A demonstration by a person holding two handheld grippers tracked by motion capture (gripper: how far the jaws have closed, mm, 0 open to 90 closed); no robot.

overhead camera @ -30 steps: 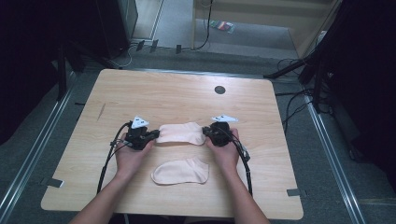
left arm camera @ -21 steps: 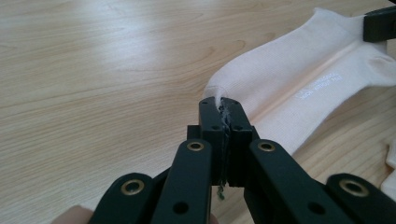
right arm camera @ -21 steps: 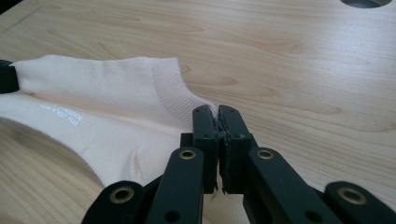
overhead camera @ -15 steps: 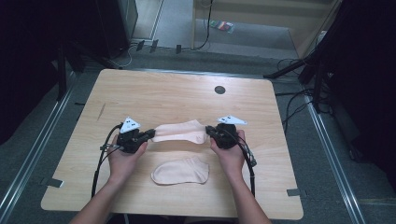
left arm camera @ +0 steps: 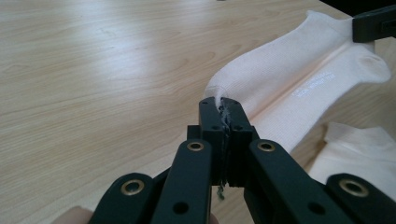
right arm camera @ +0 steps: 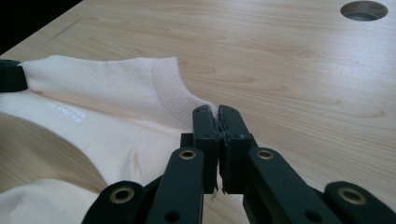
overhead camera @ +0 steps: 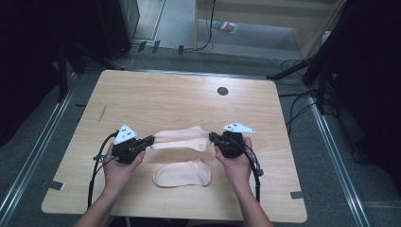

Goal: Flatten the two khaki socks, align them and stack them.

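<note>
Left hand-held gripper (overhead camera: 150, 140) pinching one end of a pale sock (overhead camera: 182, 139), jaws pressed tight on the fabric, seen close in the left gripper view (left arm camera: 223, 106). Right hand-held gripper (overhead camera: 213, 137) pinching the opposite, cuff end of that sock (right arm camera: 107, 100), jaws clamped shut on the ribbed edge (right arm camera: 215, 112). Sock stretched between the two grippers, lifted just above the wooden worktop (overhead camera: 165, 94) near its middle, sagging slightly, small white print along its side (left arm camera: 317, 81). Second sock (overhead camera: 183, 173) lying flat on the worktop just nearer the person, below the stretched one and apart from both grippers. Round hole (overhead camera: 222, 91) in the worktop farther back, well apart from the socks.
</note>
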